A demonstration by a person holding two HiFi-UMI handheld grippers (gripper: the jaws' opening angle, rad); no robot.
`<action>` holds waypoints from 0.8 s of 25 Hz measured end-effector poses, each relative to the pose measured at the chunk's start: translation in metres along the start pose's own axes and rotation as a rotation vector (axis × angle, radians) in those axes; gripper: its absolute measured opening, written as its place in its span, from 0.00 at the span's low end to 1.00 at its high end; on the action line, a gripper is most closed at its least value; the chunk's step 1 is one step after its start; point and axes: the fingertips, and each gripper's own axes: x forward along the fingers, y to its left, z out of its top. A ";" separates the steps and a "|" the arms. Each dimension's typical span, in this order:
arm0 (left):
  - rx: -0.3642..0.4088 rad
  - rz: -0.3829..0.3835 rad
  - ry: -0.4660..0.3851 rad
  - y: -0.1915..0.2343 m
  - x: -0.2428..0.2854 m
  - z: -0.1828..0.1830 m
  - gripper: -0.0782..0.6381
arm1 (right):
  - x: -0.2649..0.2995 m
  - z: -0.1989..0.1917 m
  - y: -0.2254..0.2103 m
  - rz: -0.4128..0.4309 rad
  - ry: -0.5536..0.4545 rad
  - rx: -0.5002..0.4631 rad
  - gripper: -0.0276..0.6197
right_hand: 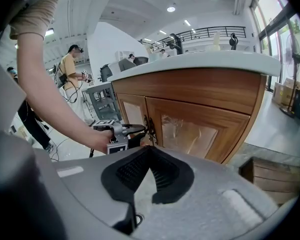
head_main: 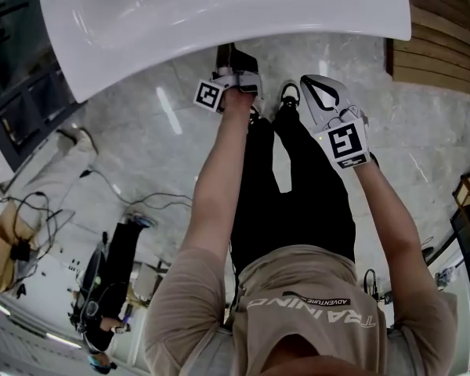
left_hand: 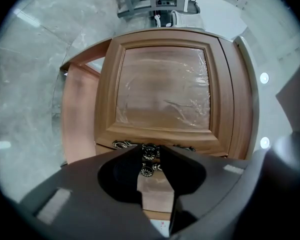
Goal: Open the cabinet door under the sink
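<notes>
The left gripper (left_hand: 152,150) is clenched on the ornate dark metal handle (left_hand: 149,153) of the brown wooden cabinet door (left_hand: 162,91). The door's film-covered panel stretches straight ahead of its jaws, beneath the white sink counter (head_main: 219,14). The right gripper (right_hand: 148,150) hangs back from the cabinet, jaws pressed together on nothing, with the left gripper ahead of it and to its left, at the seam between the two doors.

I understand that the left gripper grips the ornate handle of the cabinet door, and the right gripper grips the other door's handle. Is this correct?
Not fully. The left gripper does grip the ornate handle of the cabinet door, but the right gripper grips nothing. The right gripper view shows its jaws together and empty, held back from the cabinet.
</notes>
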 end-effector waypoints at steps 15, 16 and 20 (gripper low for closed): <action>-0.135 -0.072 -0.113 0.006 0.009 0.003 0.24 | 0.003 -0.010 0.001 0.007 0.021 0.040 0.05; -0.136 -0.077 -0.116 0.007 0.009 0.003 0.24 | 0.002 -0.012 0.001 0.008 0.023 0.041 0.05; -0.083 -0.069 -0.098 0.007 0.009 0.003 0.25 | 0.000 -0.016 -0.001 0.005 0.028 0.043 0.05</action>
